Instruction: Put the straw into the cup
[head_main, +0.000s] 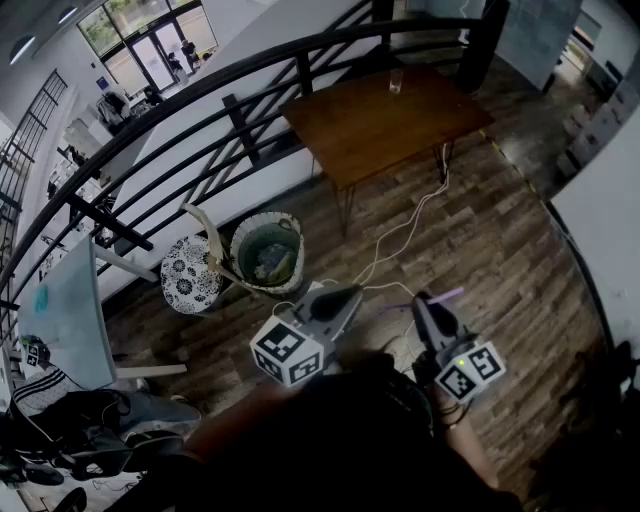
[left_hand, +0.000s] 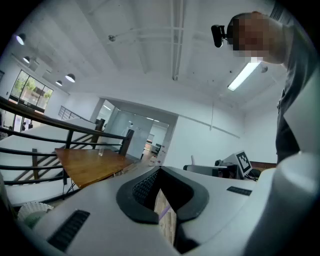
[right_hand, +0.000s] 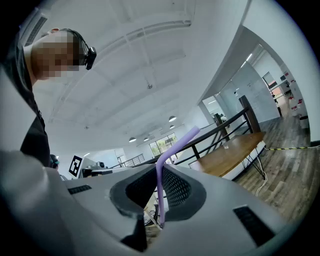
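Though well apart from the cup (head_main: 396, 81), straw (right_hand: 176, 145) between right tongs (right_hand: 159, 197).

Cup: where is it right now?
Head view, upper centre-right: the cup stands on the wooden table near its far edge, next to the black railing.

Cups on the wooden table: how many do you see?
1: a clear cup near the far edge of the wooden table. The whole tabletop is in view.
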